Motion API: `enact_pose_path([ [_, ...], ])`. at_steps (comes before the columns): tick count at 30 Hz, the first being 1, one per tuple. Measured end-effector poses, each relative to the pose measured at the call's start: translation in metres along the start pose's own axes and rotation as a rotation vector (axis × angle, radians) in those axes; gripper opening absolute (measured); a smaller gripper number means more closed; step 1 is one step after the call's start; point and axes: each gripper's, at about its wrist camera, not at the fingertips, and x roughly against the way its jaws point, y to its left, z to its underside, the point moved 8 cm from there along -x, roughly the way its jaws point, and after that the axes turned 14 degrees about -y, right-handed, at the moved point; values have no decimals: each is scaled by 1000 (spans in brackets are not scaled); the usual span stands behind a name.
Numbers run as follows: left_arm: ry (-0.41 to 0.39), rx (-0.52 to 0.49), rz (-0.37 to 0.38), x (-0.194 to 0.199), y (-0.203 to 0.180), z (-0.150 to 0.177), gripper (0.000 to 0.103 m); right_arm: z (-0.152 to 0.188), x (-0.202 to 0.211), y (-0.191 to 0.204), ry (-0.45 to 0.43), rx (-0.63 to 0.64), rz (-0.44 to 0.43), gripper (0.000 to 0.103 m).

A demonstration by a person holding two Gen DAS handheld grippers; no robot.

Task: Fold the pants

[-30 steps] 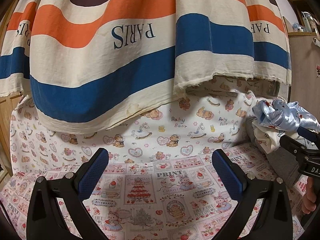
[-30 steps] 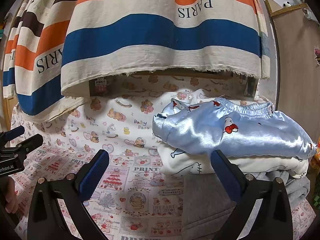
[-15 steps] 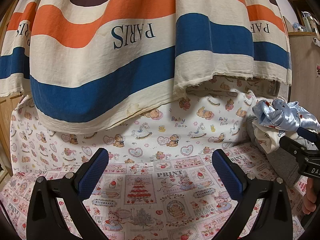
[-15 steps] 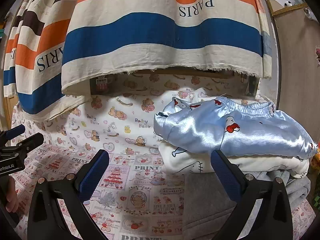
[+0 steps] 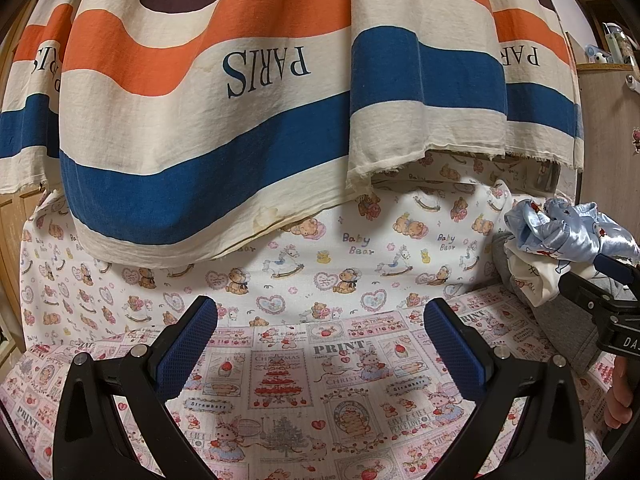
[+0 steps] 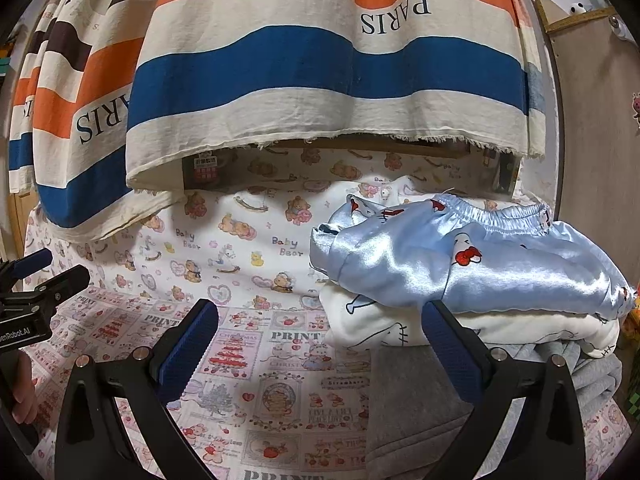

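**Both tongs empty, pants stacked at the right**

Spread across the whole work area: a printed cloth (image 6: 280,380), pink patchwork panels in front, bear pattern behind. Hung above it, a striped curtain (image 5: 260,120) lettered PARIS. Lay at the right side of the cloth: a stack of folded garments, grey pants (image 6: 408,400) at the bottom, a white garment (image 6: 372,320) over them, shiny light-blue pants (image 6: 460,264) on top with the elastic waistband toward the back.

Hovered over bare cloth left of the stack: left gripper (image 5: 320,344), jaws wide apart, nothing between them. Pointed at the stack: right gripper (image 6: 320,344), likewise wide open and empty, its right pad (image 6: 448,348) in front of the stack's near edge; contact could not be told.

Judged best for the step in hand: take only the top blue layer, by waistband or hem, and pinch shallowly. Satin looked slippery, so likely to slide from a loose grip or drag the white layer along. Worth lifting clear before carrying it left to the open cloth.
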Motion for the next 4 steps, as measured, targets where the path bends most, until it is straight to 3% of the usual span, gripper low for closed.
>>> enact_pose_path([
  [4,0,0,0,0,0,0,102,0,0,0,1,0,0,102],
])
